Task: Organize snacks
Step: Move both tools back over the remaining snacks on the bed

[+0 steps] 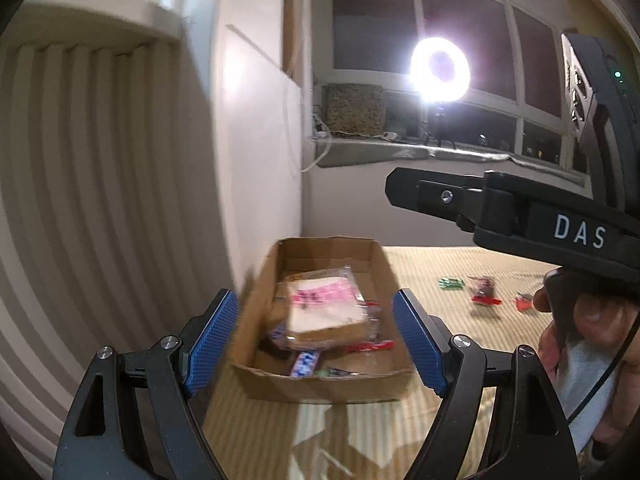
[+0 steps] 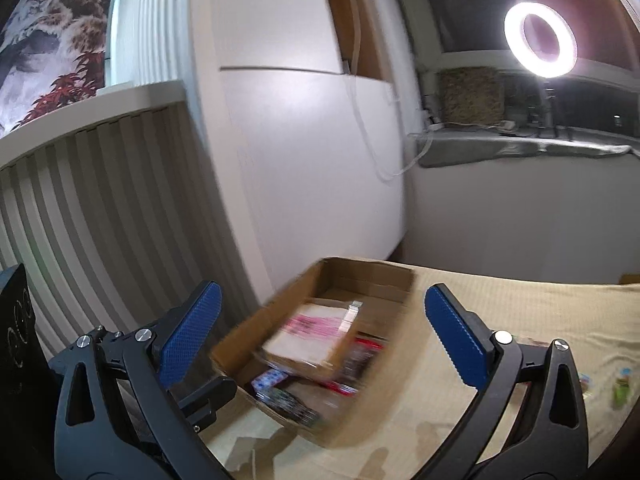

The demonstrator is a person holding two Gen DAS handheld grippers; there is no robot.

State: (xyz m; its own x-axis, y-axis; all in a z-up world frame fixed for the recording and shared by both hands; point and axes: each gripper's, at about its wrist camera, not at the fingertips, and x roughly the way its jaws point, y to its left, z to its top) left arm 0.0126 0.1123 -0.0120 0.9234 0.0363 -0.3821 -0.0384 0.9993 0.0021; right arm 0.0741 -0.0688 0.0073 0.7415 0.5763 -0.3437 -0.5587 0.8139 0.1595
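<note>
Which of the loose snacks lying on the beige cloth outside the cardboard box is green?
The green packet, the loose one nearest the cardboard box. The other wrappers beyond it show red.

Each hand-held gripper (image 1: 314, 338) is black, with two angled arms pinned by round silver screws and flat blue pads (image 1: 420, 346) with a fine dotted texture. The right hand-held gripper (image 2: 322, 338) matches it, and its body carries white letters "DAS" and a small green light. A thin black cable runs past the hand (image 1: 592, 364) on its handle.
</note>
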